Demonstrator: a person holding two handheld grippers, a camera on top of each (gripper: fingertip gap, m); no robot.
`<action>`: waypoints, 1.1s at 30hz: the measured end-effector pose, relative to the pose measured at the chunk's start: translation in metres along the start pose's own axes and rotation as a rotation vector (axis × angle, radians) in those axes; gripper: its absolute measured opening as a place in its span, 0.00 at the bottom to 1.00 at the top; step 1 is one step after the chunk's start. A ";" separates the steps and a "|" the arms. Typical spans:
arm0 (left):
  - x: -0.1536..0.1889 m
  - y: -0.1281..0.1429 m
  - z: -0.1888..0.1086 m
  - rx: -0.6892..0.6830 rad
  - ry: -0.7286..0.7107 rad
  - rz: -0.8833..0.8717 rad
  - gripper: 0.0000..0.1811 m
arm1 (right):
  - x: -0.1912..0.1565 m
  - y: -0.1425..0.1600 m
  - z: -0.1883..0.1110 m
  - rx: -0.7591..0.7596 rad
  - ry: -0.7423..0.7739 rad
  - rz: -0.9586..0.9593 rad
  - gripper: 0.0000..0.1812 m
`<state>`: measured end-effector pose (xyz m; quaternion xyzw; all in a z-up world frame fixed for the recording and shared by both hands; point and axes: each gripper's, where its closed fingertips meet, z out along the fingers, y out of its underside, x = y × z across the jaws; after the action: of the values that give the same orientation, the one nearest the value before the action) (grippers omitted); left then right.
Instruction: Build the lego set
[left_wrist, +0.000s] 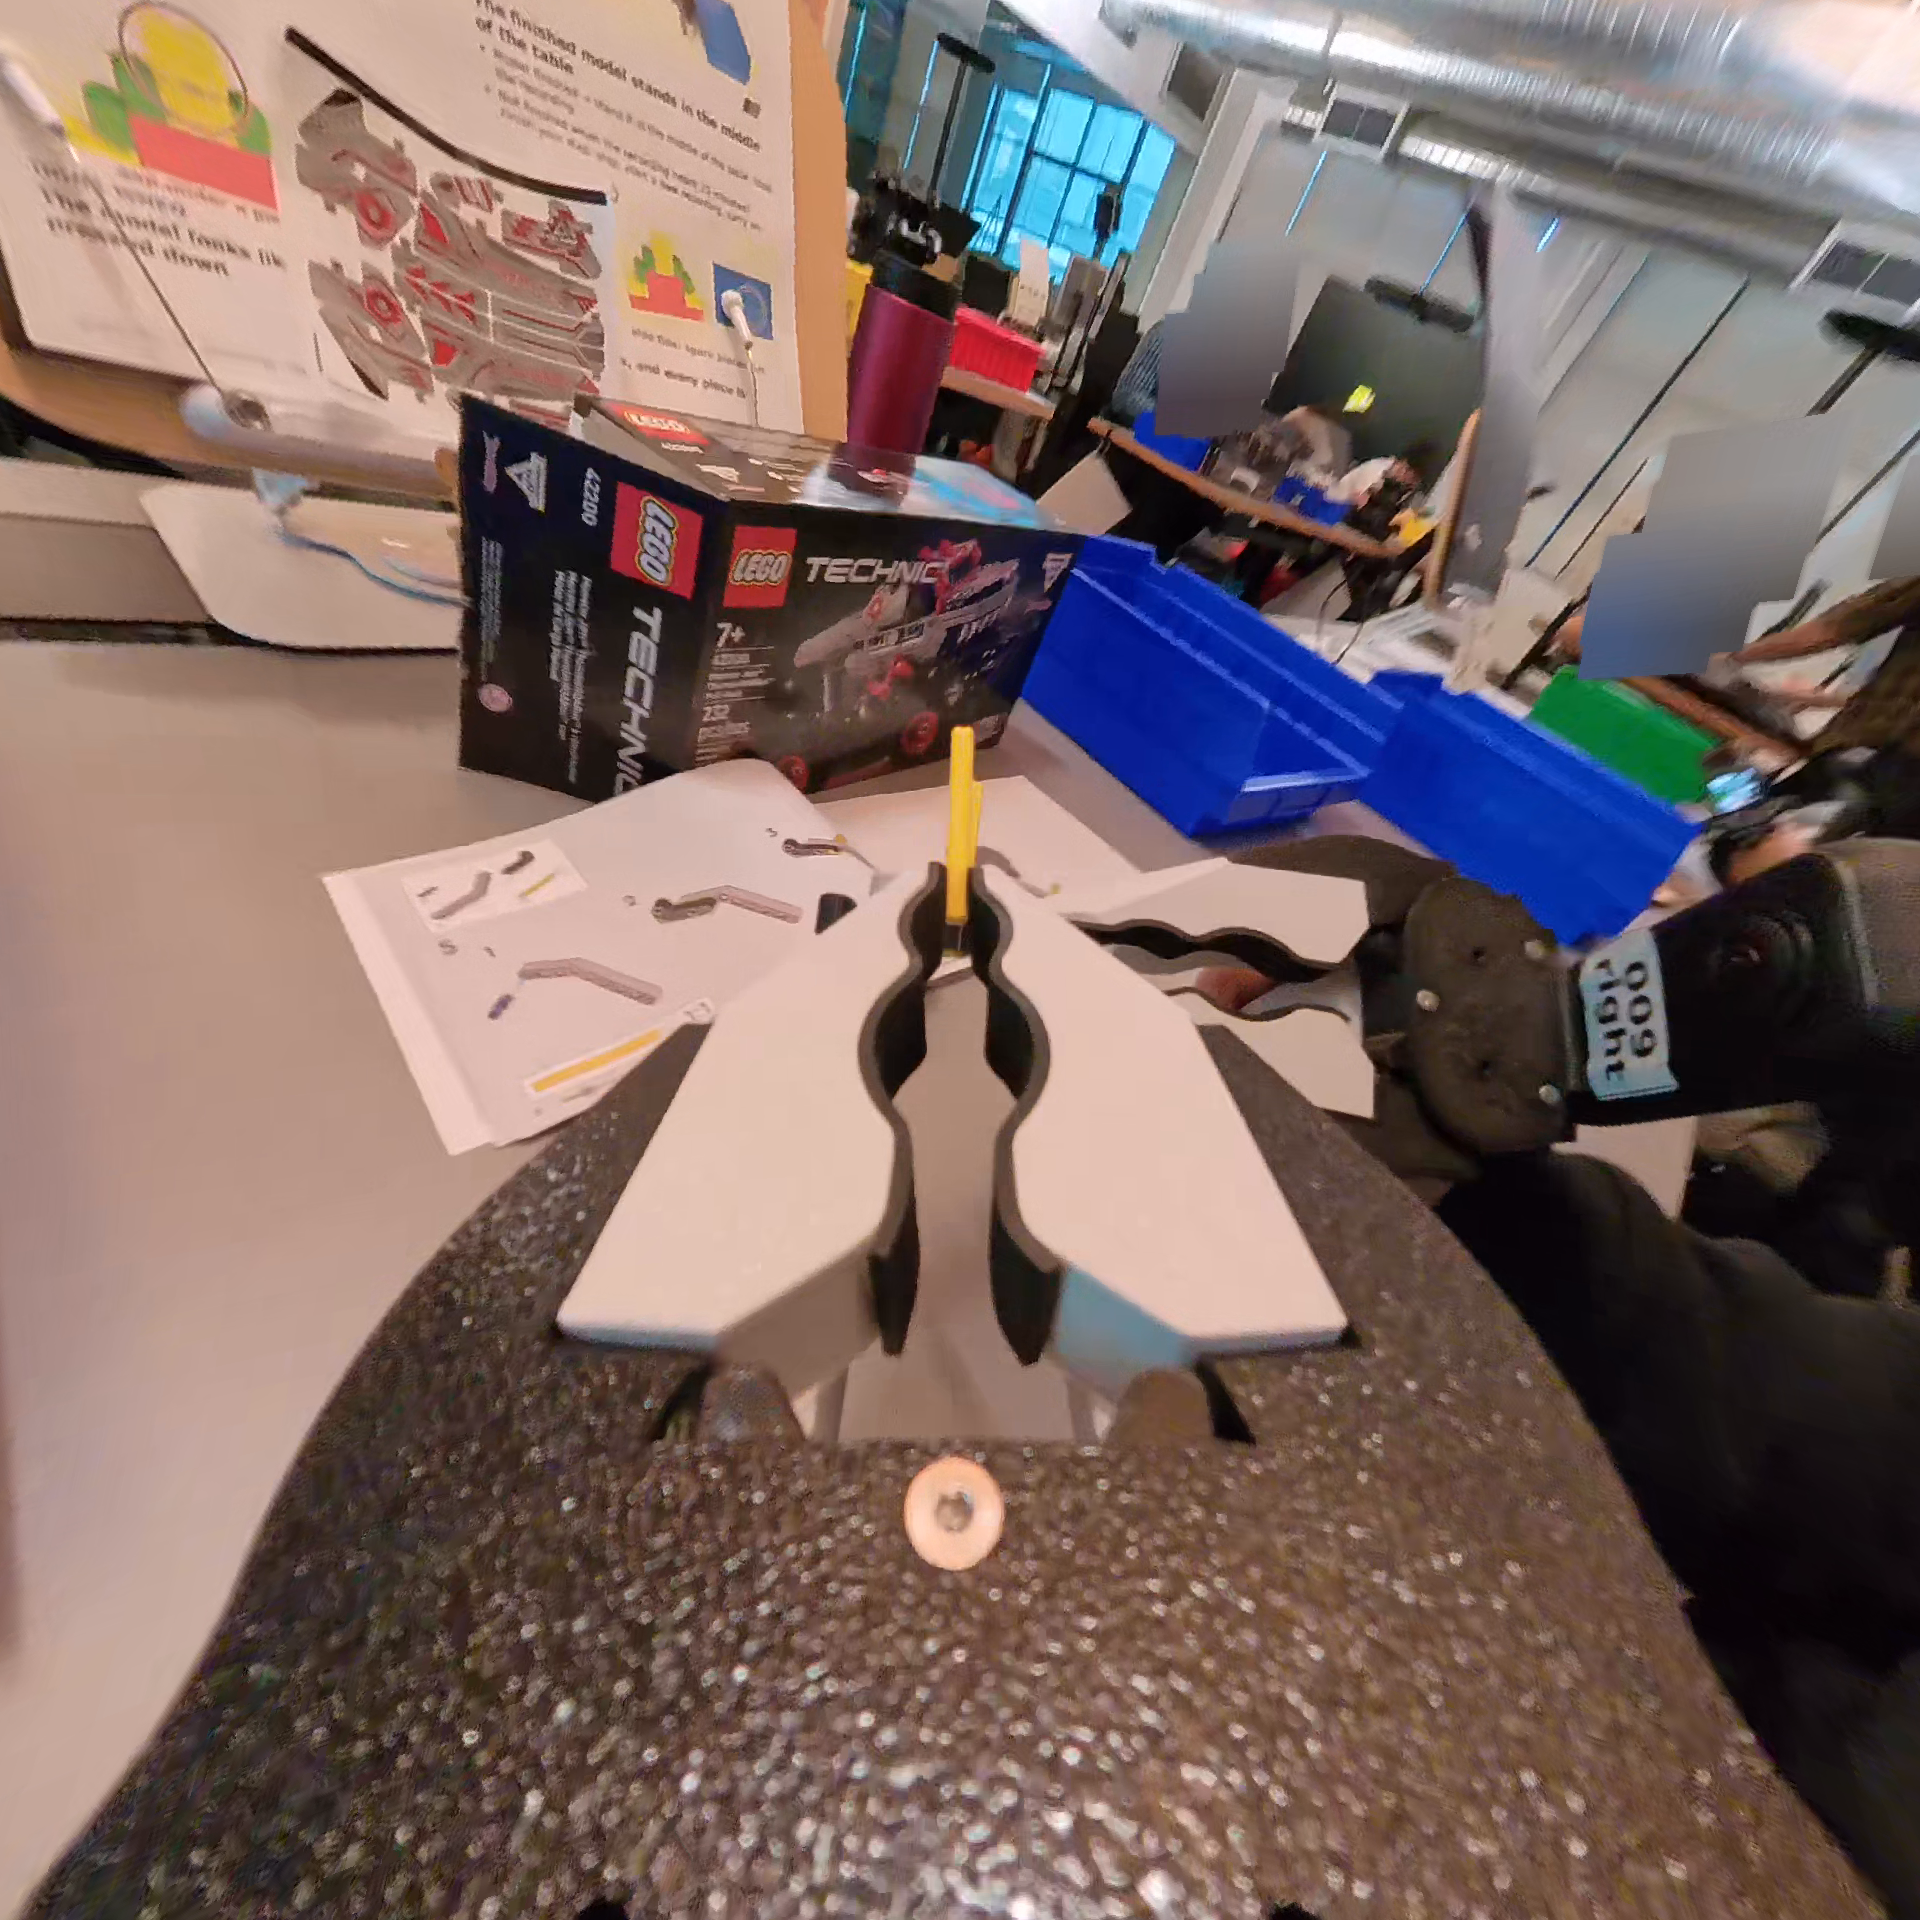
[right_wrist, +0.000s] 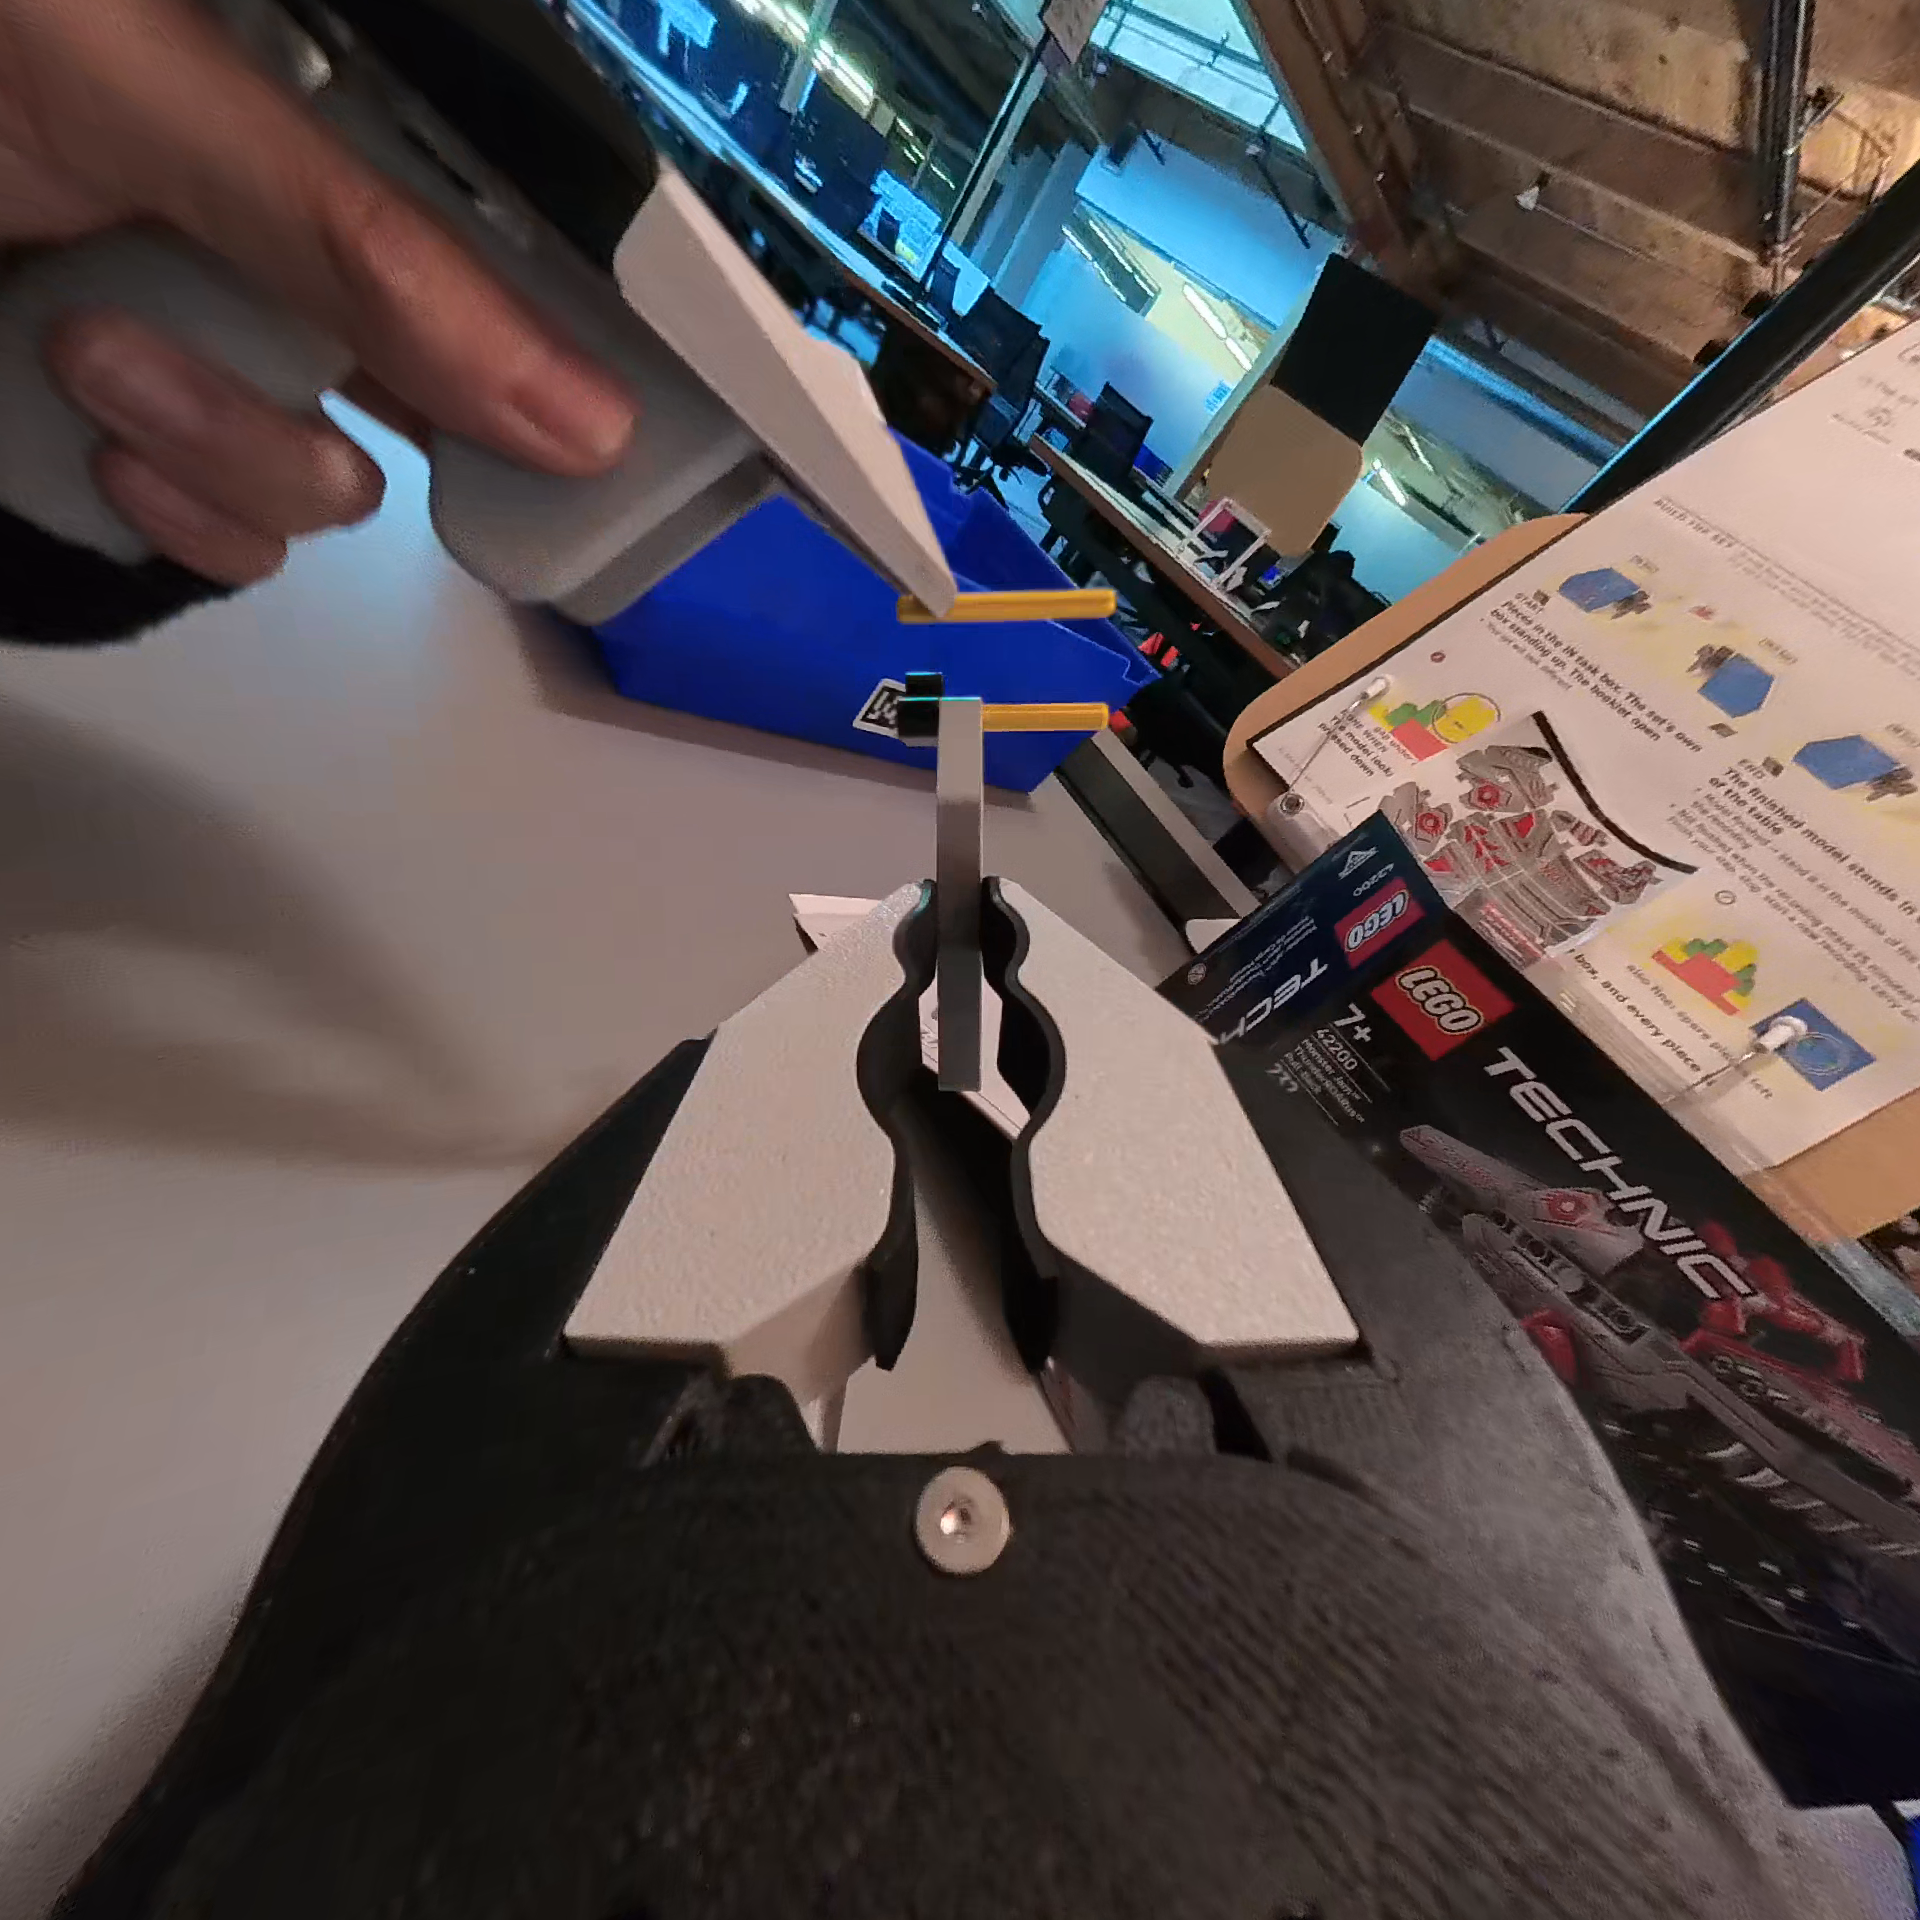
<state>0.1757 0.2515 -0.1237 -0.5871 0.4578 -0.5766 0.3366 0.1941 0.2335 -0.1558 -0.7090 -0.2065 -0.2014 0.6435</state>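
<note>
Grey worktop (left_wrist: 208, 935) carries it all. Largest to smallest: blue bins (left_wrist: 1226, 686) far right, black set box (left_wrist: 644, 623) standing at the far side with a maroon bottle (left_wrist: 899, 364) on it, instruction booklet (left_wrist: 582, 935) open flat just in front of the box.

Left hand-held gripper (left_wrist: 958, 914): clamped at the tips on a yellow axle (left_wrist: 960, 821). Right wrist view shows the same gripper (right_wrist: 930, 597) side-on, a person's hand (right_wrist: 260, 343) round its grip, axle (right_wrist: 1023, 605) sticking out past the fingertips.

Right hand-held gripper (right_wrist: 958, 914): clamped on a grey beam (right_wrist: 958, 883). Beam already has a second yellow axle (right_wrist: 1044, 717) through its far end, small black piece (right_wrist: 920, 712) on the other side.

Progress, my read: very early. One axle seated in one beam, second axle held just above it and apart, not inserted. Booklet is on early pages; nothing else built is visible. Nearly the whole model is left.

Orientation:
- Beam: long axis runs straight out of the right jaws, away from that gripper, free end far.
- Seated axle: crosswise to the beam, poking right in the right wrist view.
- Held axle: parallel to the seated one, in line with the left fingers, free end pointing away from the left gripper.

Whether a free hole sits in line with the held axle, I can't tell.
</note>
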 end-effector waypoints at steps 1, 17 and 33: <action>-0.001 0.002 0.001 0.013 0.015 -0.033 0.01 | -0.001 0.000 0.000 0.000 -0.006 0.002 0.03; -0.008 0.021 0.004 -0.019 0.117 -0.150 0.01 | -0.013 0.008 0.003 -0.029 -0.112 0.076 0.03; -0.006 0.029 -0.007 -0.084 0.008 0.059 0.01 | 0.048 0.026 -0.012 0.020 0.073 0.514 0.03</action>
<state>0.1647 0.2478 -0.1523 -0.5846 0.5002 -0.5490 0.3265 0.2480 0.2208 -0.1496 -0.7242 0.0017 -0.0546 0.6875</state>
